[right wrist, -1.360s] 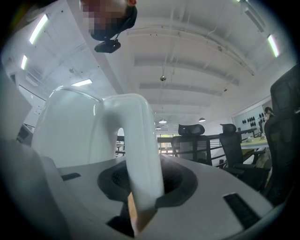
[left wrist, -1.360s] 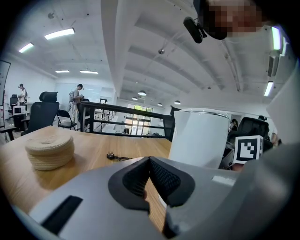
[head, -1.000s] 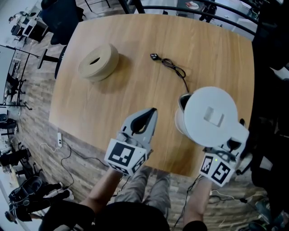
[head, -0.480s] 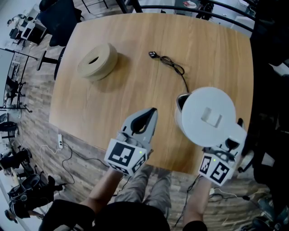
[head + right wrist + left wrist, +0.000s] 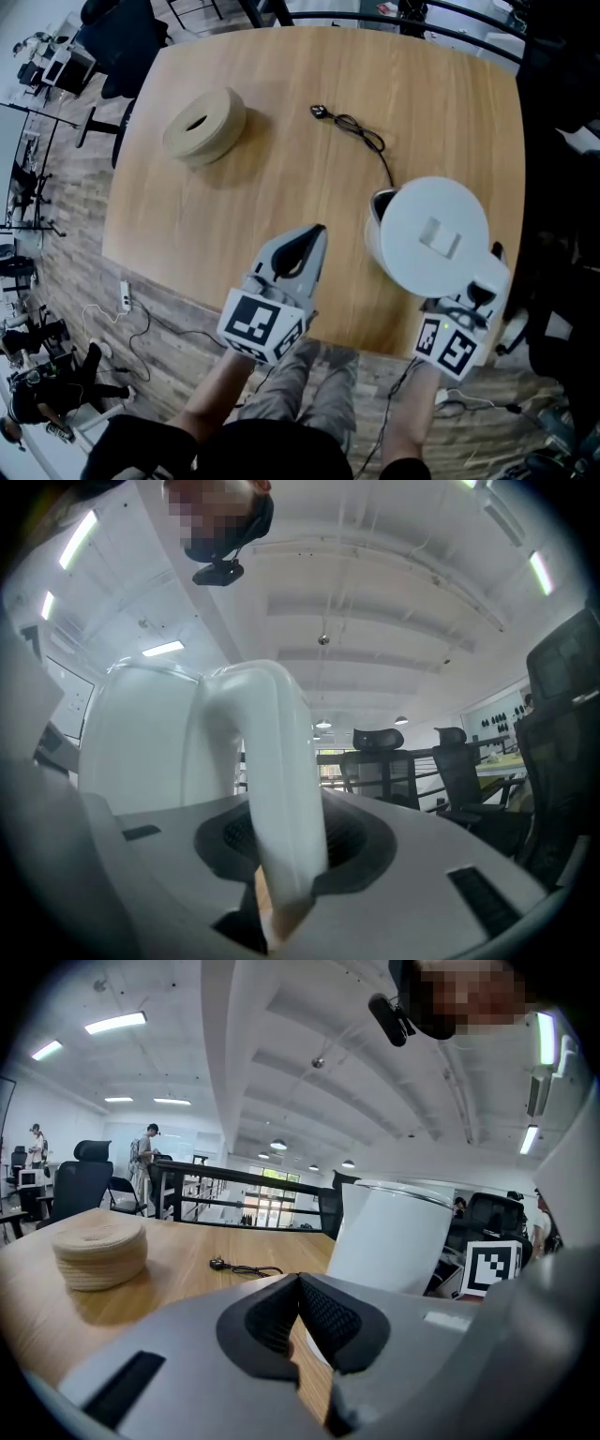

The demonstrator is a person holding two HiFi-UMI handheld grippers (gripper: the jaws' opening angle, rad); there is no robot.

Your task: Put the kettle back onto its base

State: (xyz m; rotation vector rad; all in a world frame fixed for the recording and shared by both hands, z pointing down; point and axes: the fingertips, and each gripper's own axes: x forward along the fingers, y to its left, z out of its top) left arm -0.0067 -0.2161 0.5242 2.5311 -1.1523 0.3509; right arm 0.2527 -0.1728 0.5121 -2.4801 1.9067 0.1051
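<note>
The white kettle is near the table's front right, seen from above with its lid facing me. My right gripper grips its curved handle between the pads, and its jaws are opening slightly. In the left gripper view the kettle leans a little over the tabletop. A black cord with its plug runs under the kettle. The base is hidden beneath it. My left gripper is shut and empty, left of the kettle and over the table's front edge.
A beige round woven pad lies at the far left of the wooden table. Black railing and office chairs stand beyond the far edge. The table's front edge runs just under both grippers.
The kettle and the right gripper have edged very slightly away from me. The left gripper has kept still.
</note>
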